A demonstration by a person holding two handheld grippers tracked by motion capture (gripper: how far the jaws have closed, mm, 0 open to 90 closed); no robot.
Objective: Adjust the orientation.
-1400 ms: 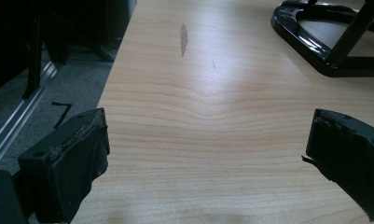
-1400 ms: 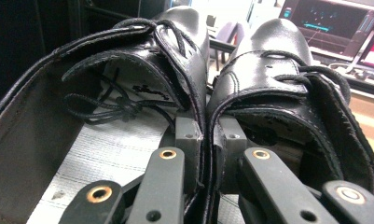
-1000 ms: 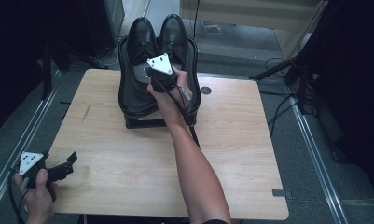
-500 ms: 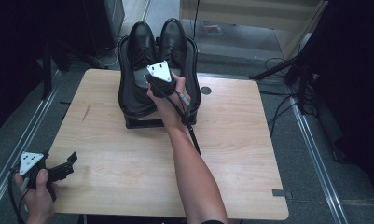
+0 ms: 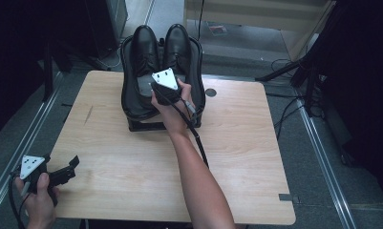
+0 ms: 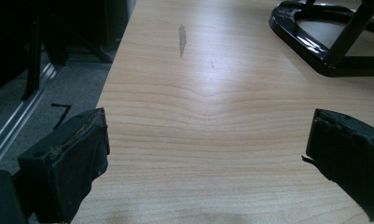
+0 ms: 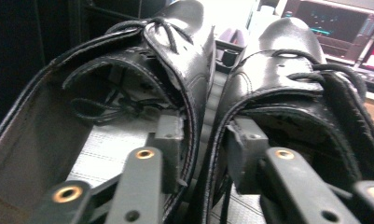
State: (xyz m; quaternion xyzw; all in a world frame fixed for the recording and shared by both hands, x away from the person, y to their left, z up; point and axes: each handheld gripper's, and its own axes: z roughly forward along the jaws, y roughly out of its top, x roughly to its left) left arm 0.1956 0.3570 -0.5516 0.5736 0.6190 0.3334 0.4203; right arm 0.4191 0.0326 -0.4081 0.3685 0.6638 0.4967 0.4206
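Wooden table (image 5: 256,157), grey floor (image 5: 17,138)

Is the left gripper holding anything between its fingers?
No, the left gripper has its fingers wide apart over the bare wooden table.

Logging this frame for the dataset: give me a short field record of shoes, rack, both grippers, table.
shoes: two black lace-up shoes, side by side, toes pointing away
rack: black stand under the shoes, at the table's far side
right gripper: one jaw inside each shoe, straddling the two inner walls; jaws have just been opening, pads look off the leather
left gripper: open, nothing between the jaws, at the table's near left corner
table: light wood, dark smudge near its left edge
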